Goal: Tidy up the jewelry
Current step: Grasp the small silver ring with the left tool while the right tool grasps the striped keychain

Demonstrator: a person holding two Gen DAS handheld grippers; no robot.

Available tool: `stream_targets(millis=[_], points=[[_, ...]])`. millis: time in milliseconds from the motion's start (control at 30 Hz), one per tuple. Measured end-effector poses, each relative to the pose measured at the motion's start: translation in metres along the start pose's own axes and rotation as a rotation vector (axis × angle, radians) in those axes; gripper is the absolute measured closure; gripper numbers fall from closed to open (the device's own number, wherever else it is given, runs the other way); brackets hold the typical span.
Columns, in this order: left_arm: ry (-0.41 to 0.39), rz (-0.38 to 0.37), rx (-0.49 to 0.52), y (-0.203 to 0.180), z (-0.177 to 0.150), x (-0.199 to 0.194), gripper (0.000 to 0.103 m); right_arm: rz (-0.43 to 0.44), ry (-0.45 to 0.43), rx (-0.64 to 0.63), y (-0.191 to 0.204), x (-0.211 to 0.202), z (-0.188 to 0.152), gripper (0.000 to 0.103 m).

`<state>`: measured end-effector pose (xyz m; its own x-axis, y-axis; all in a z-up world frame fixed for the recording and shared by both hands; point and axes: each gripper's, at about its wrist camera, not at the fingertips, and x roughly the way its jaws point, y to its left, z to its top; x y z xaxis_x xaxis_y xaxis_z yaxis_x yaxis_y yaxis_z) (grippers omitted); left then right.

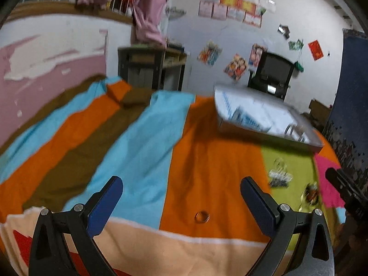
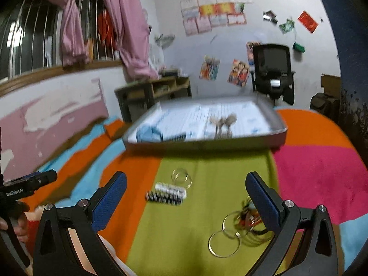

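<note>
A: Bedspread: blocks of orange, sky blue, brown, lime green, magenta.
B: Tray: grey wall, white-and-pale-blue printed lining.
A: Bangles below tray: gold.
B: Beaded bracelets: white row, black-and-white row.
A: Tool pads: blue.

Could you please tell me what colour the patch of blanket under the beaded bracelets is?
Yellow-green. The beaded bracelets lie on that patch of blanket, clearest in the right wrist view.

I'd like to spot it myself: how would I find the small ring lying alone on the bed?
Start at the striped bedspread and follow its wide orange band toward the peach edge. The small ring lies there alone, between the open left gripper fingers, well apart from the bangles on the green patch.
</note>
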<state>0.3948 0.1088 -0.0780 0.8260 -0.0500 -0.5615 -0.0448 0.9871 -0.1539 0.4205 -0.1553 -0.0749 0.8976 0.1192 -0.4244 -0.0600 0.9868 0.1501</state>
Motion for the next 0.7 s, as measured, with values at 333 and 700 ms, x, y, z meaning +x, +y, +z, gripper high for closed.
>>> stream_targets(millis=[333, 700], points=[[0.156, -0.055, 0.040, -0.006, -0.037, 0.048, 0.007, 0.055, 0.185, 0.068, 0.012, 0.073, -0.025, 0.002], [0.264, -0.144, 0.043, -0.013, -0.050, 0.075, 0.064, 0.063, 0.237, 0.110, 0.030, 0.103, -0.044, 0.022]])
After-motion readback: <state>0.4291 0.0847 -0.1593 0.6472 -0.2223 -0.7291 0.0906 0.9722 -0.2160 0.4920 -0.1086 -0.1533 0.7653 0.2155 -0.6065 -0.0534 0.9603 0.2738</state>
